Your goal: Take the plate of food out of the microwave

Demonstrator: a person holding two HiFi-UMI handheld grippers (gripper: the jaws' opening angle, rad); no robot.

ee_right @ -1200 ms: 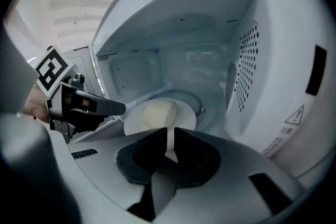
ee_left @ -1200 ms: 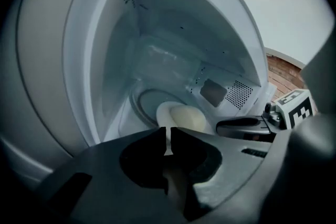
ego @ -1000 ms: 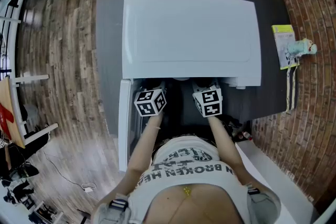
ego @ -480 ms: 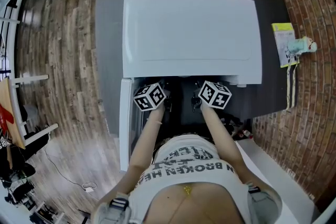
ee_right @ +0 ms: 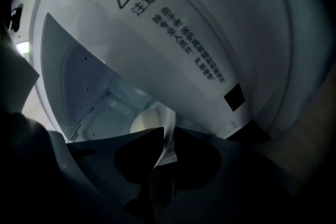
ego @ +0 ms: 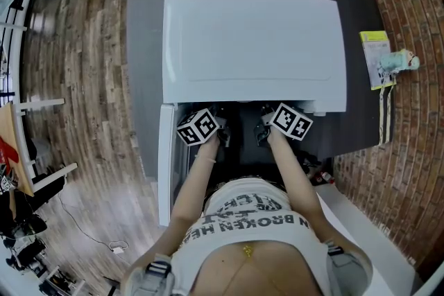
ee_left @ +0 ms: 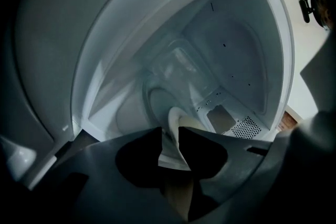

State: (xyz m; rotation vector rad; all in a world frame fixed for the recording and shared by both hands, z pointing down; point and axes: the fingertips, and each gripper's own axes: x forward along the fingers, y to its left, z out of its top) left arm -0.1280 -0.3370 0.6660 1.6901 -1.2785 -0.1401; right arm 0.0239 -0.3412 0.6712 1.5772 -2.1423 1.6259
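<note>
The white microwave [ego: 253, 45] stands on a grey table [ego: 142, 66] with its door [ego: 165, 163] swung open to the left. Both grippers reach into its mouth; only their marker cubes show from above, left [ego: 198, 128] and right [ego: 291, 121]. Inside the cavity lies a white plate [ee_left: 175, 115] with pale food [ee_left: 193, 123]. My left gripper [ee_left: 169, 134] has the plate's rim between its jaws, which have just been closing. My right gripper [ee_right: 167, 136] is shut on the opposite rim of the plate [ee_right: 147, 119], its jaws also just closing.
A yellow-green card and a small teal item [ego: 380, 60] lie at the table's right edge. A warning sticker [ee_right: 173, 34] sits on the microwave's outer wall. The person's torso [ego: 250, 232] is close to the open door. Chairs [ego: 28, 142] stand on the wood floor at left.
Both marker cubes have rolled about their own axes, the right one far more. The right cube has also shifted right and a little deeper toward the microwave mouth.
</note>
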